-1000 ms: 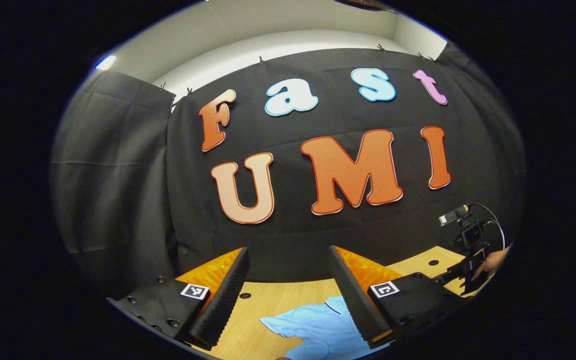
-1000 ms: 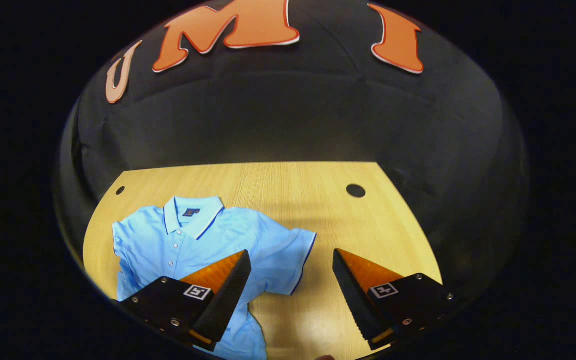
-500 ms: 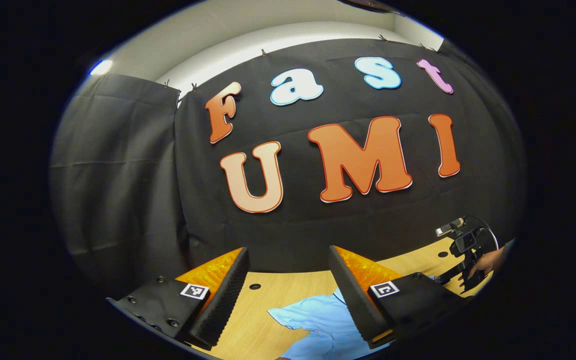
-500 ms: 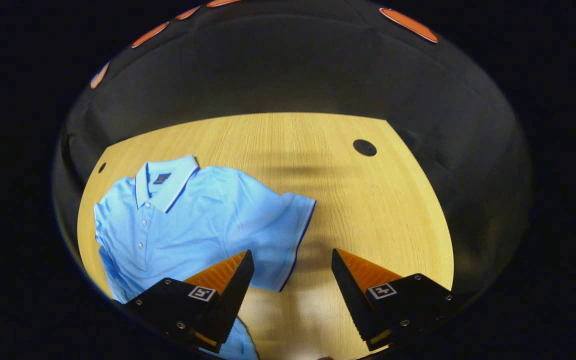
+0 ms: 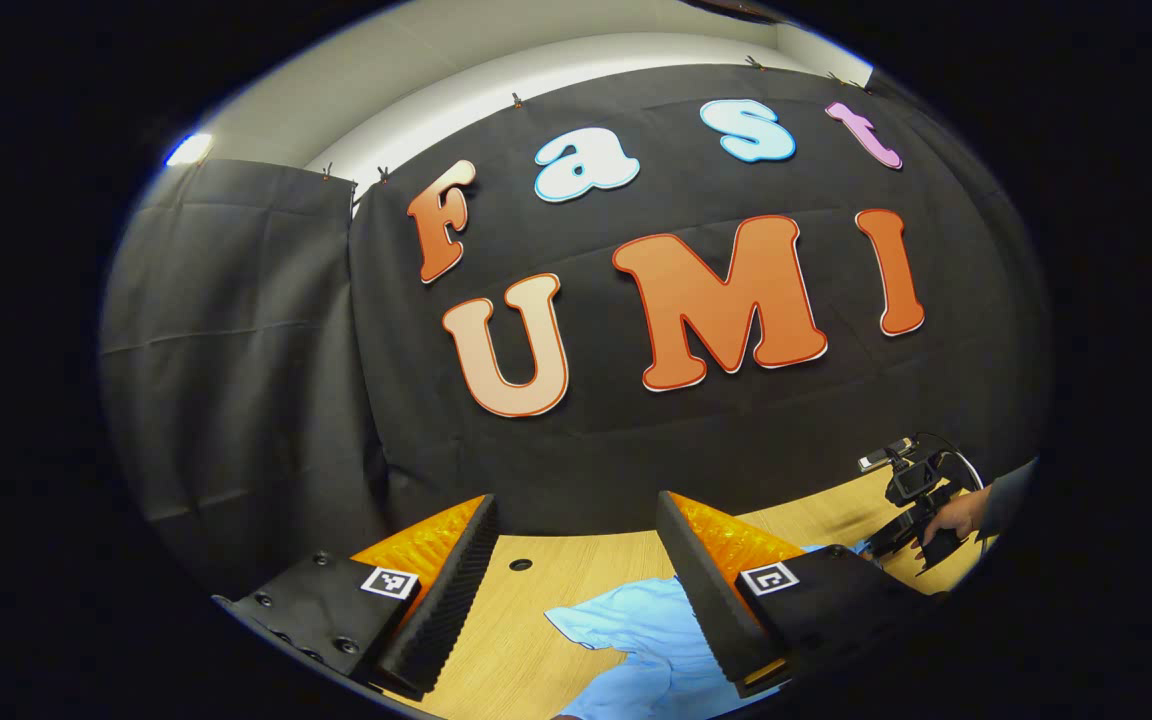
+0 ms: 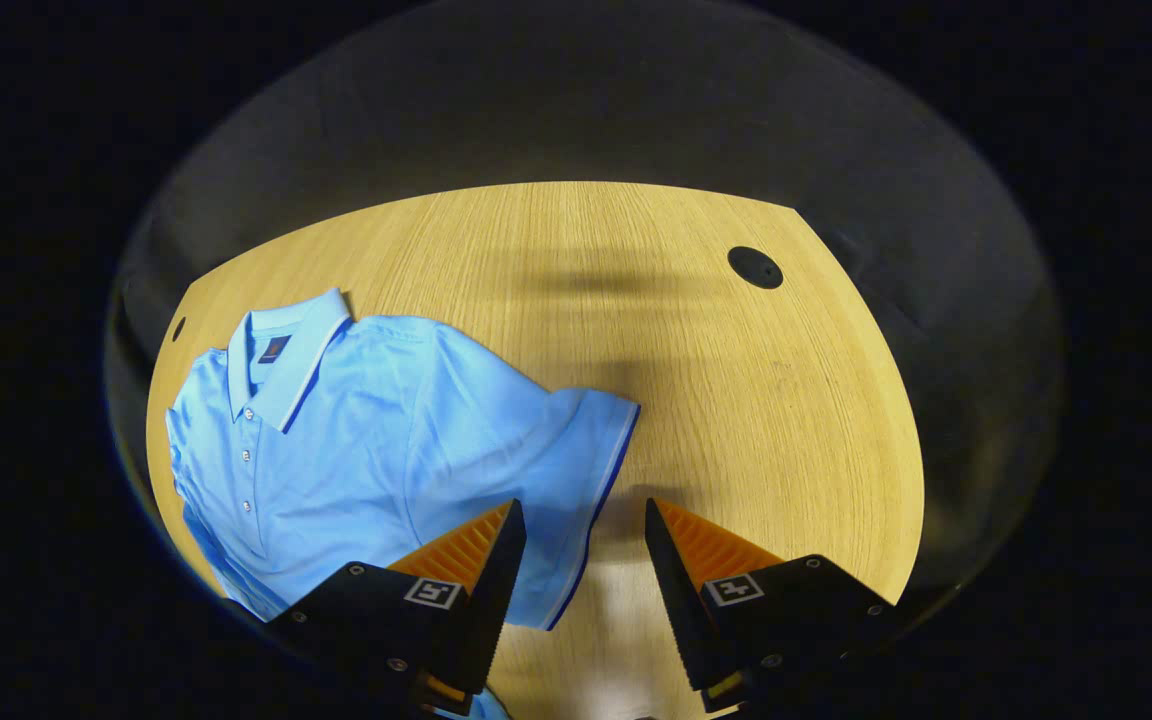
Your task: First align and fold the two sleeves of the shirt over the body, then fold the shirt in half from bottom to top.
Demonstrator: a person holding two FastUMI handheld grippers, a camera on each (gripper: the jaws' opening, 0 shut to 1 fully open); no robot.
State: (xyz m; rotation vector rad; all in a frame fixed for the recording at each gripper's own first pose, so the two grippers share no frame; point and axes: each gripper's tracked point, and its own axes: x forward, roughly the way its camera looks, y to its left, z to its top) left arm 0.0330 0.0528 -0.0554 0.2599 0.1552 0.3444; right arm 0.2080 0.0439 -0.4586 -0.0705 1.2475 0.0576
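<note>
Light-blue polo shirt [image 6: 356,440] lies flat on the wooden tabletop [image 6: 736,400], collar toward the far edge; right gripper [image 6: 584,535] hangs over the shirt's sleeve hem, fingers apart, gripping nothing; left gripper [image 5: 576,560] parted too, empty, above the shirt's other sleeve [image 5: 626,630].

Shirt [image 6: 366,450]: light blue; collar w/ white stripe and darker blue edging; sleeve hem [image 6: 604,490] trimmed white and dark blue; small dark label inside collar; pale buttons down placket. Bench [image 6: 736,400]: light tan wood grain, w/ black round hole [image 6: 755,267]. Booth wall cloth: black. Wall above cloth in left gripper view: off-white.
</note>
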